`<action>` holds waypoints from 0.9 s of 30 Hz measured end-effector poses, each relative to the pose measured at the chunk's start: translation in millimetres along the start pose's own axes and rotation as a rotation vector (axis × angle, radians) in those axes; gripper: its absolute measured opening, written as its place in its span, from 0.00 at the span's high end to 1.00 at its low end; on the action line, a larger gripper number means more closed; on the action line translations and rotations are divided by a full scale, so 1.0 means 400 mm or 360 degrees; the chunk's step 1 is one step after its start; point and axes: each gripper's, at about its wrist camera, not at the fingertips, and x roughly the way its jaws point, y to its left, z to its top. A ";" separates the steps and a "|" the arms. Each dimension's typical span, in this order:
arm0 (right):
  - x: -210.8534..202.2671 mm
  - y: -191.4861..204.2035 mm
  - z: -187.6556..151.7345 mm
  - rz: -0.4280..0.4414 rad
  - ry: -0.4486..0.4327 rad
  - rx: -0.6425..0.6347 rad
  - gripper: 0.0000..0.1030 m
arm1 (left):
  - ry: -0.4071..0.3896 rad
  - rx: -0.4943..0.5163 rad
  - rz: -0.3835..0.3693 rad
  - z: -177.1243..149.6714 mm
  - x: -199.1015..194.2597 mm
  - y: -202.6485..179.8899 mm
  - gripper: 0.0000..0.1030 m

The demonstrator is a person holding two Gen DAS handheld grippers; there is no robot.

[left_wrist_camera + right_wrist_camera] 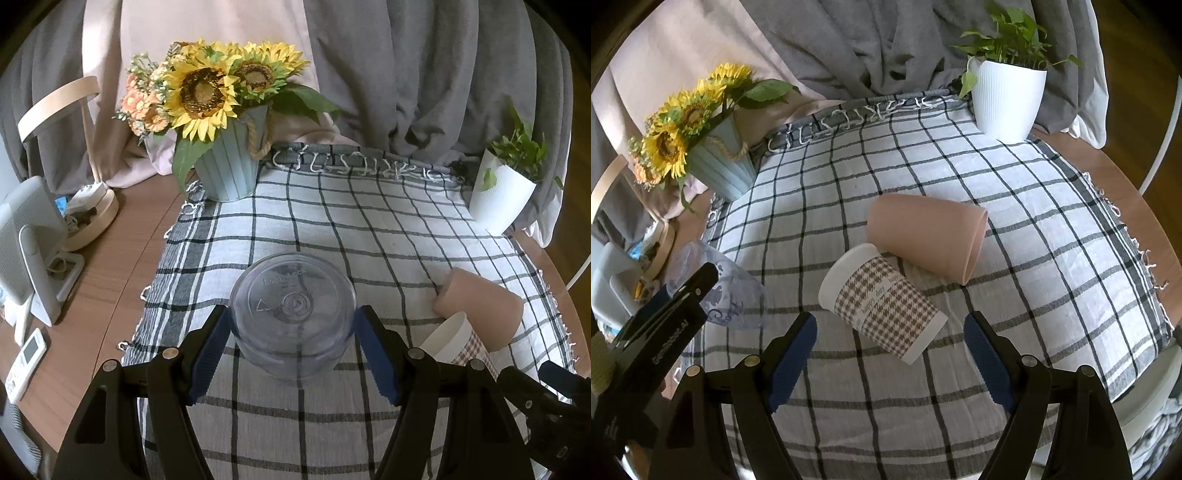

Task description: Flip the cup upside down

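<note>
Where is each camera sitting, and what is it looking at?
Left wrist: on the left hand-held gripper, looking forward at the upside-down clear cup between its open fingers.
Right wrist: on the right hand-held gripper, looking at the checked cup lying on its side; fingers open.
Both show the pink cup, sunflowers and cloth.

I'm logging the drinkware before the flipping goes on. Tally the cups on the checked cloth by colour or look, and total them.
Clear plastic cup, base up between the left hand-held gripper fingers: 1
Pink cup, on its side: 1
Houndstooth paper cup, on its side: 1
Total: 3
</note>
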 end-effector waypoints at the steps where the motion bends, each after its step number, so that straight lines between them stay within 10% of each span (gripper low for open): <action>1: 0.000 -0.001 0.001 0.0000 0.0000 0.0003 0.20 | 0.0003 0.0003 -0.0001 0.001 0.000 -0.001 0.33; 27: -0.015 -0.015 -0.010 -0.0007 0.0001 0.0039 0.20 | 0.0081 0.0013 -0.0060 -0.019 -0.002 -0.005 0.23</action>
